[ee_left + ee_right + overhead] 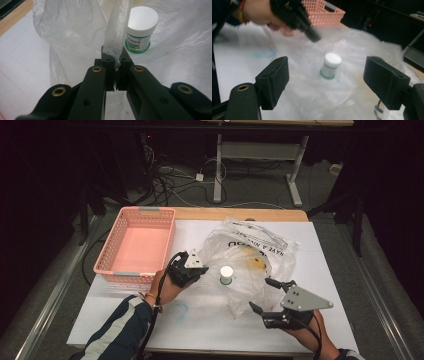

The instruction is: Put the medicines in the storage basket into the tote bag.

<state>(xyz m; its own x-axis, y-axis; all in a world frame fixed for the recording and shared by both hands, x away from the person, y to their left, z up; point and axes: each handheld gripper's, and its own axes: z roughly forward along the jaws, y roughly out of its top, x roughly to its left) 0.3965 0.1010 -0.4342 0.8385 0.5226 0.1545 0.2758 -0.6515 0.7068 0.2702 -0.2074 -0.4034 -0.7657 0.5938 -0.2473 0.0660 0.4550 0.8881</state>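
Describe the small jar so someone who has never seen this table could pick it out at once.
Start from the pink basket at the table's far left, then look right to the crumpled clear plastic bag. The small jar stands upright on the bag's near part: the one white-capped thing there, with a green band at its foot.

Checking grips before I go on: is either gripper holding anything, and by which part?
The left gripper pinches a gathered strip of the plastic bag beside the jar. The right gripper is open, holding nothing.

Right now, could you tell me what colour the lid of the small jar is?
White; the jar has a green-and-white label, clearest in the left gripper view.
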